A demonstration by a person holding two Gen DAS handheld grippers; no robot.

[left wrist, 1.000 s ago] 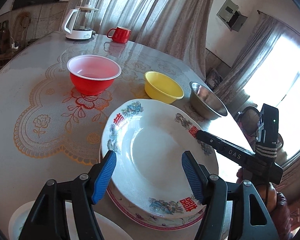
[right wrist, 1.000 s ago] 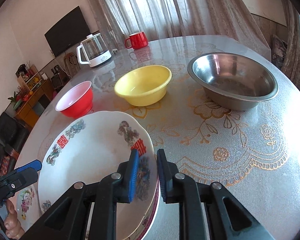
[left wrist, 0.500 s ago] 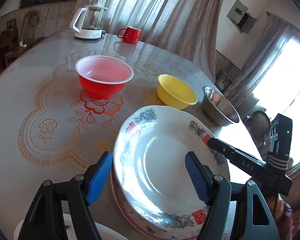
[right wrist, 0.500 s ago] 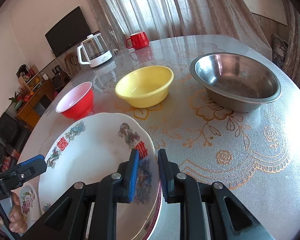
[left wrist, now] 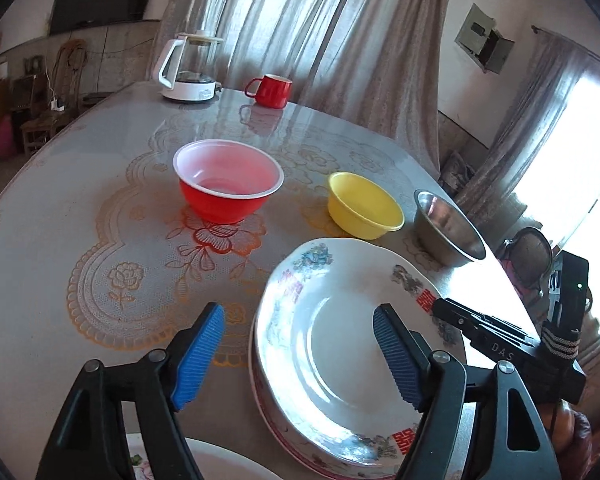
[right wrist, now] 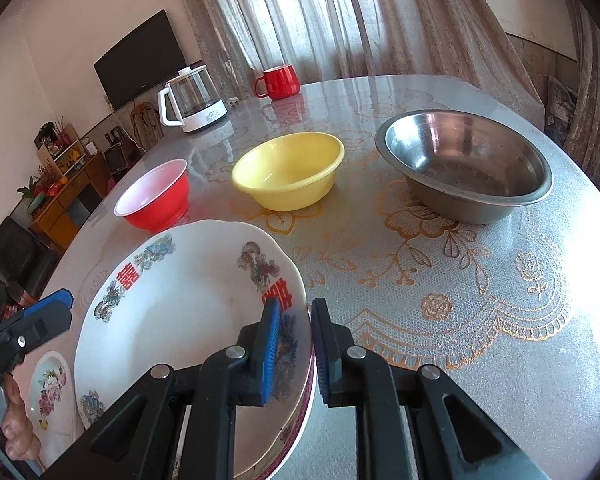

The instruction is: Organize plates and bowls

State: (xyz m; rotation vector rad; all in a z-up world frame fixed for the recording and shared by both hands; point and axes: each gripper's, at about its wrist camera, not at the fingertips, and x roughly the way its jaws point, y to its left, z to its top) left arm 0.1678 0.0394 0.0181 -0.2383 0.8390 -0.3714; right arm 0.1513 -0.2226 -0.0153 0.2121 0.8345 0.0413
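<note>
Jaws of the right gripper [right wrist: 292, 344] pinch the near right rim of the top plate [right wrist: 188, 304], stacked on another at the bench's [right wrist: 440, 280] near edge. Left gripper [left wrist: 300, 356] jaws have just been opening, wide and empty. Only the right view shows a small flowered plate [right wrist: 50, 384] left of the stack.

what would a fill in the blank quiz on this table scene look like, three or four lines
1. The bowl between the red bowl and the steel bowl is ____.
2. The right gripper is shut on the rim of the top ____.
3. The left gripper stands ____, gripping nothing.
4. The mug beside the kettle is ____.

Missing words: yellow; plate; open; red
</note>
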